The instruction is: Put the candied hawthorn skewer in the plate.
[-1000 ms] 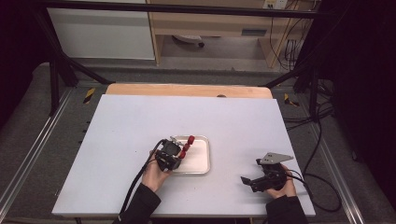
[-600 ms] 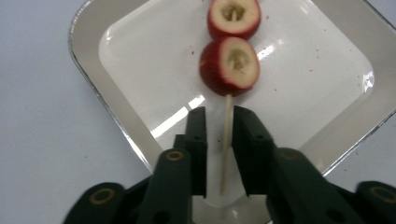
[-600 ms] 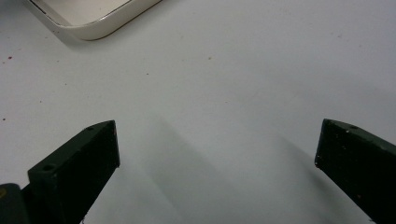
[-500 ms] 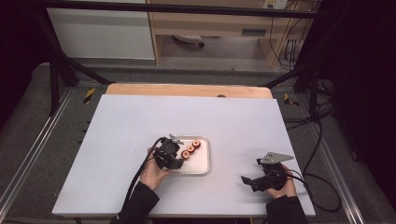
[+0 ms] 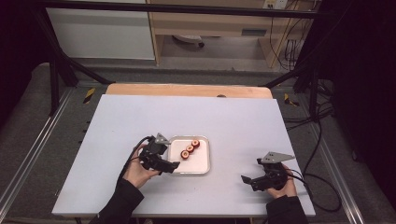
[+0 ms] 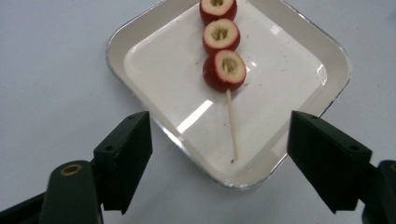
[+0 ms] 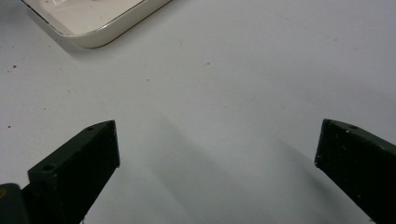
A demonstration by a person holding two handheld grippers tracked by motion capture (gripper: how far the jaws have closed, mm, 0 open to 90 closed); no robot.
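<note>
Lying flat on the white desk (image 5: 233,121), a square white tray (image 6: 154,60) sat just ahead of the left gripper (image 6: 219,140), its near corner between the spread jaws. Left gripper was wide open, pinching nothing, jaws clear of the tray rim. In the tray was one skewer (image 6: 231,126): a thin wooden stick with three red fruit pieces (image 6: 224,70) threaded in a row at the end far from the gripper, cut tops showing pale centres. The bare stick end pointed back toward the left gripper and stopped short of the tray's near corner. Small red crumbs dotted the tray floor around the fruit.

From the high view, the left gripper (image 5: 161,161) was held in the left hand (image 5: 140,170), touching or just beside the tray's (image 5: 198,165) left edge.

Right gripper (image 5: 254,179) was well apart from the tray, off to its right, held in the right hand (image 5: 282,186) low over bare desk. Its jaws were also spread wide, empty. In the right gripper view one tray corner (image 7: 98,28) was ahead and to the left of that gripper, with a few dark specks on the desk (image 7: 224,93).
</note>
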